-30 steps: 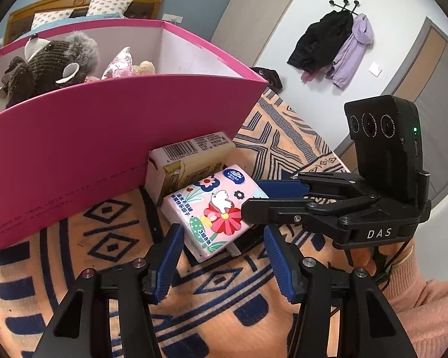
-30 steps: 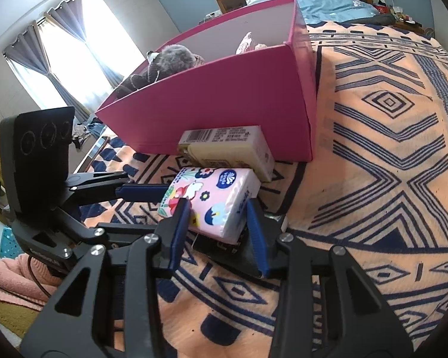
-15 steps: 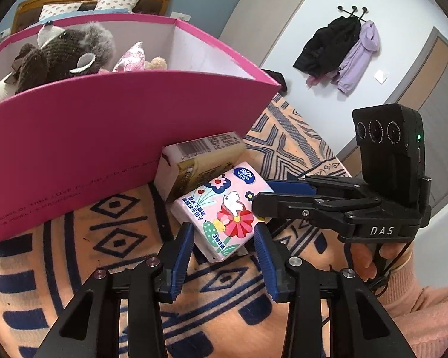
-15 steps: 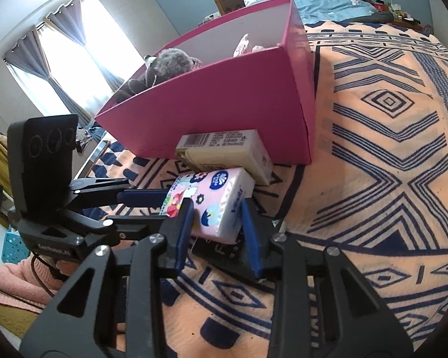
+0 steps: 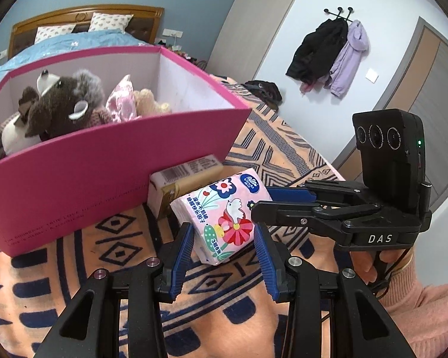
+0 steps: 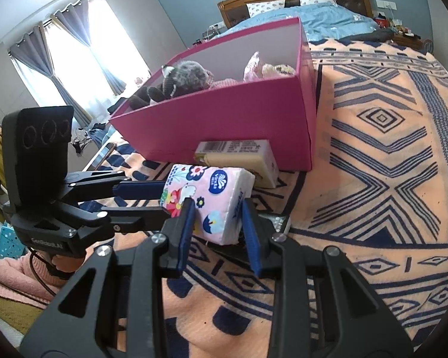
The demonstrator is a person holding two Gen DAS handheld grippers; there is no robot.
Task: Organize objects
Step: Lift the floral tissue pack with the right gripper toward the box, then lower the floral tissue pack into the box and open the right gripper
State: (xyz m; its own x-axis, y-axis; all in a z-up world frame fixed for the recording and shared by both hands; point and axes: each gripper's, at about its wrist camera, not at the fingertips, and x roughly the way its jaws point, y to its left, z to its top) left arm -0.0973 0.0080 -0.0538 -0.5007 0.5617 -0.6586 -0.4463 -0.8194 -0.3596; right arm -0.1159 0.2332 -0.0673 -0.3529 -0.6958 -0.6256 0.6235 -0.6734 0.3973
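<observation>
Both the left gripper (image 5: 224, 238) and right gripper (image 6: 216, 213) are clasping the tissue pack (image 5: 224, 213) before the pink box (image 5: 74, 185).

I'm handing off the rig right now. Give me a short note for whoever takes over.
Left hand-held gripper: fingers on both sides of the pink tissue pack, contact unclear.
Right hand-held gripper: shut on the pack's other end, pack tilted up off the rug.
Beige tissue pack: on the rug against the pink box.
Done: plush toys are in the box.
Left: both tissue packs are outside the box; probably put them in.
</observation>
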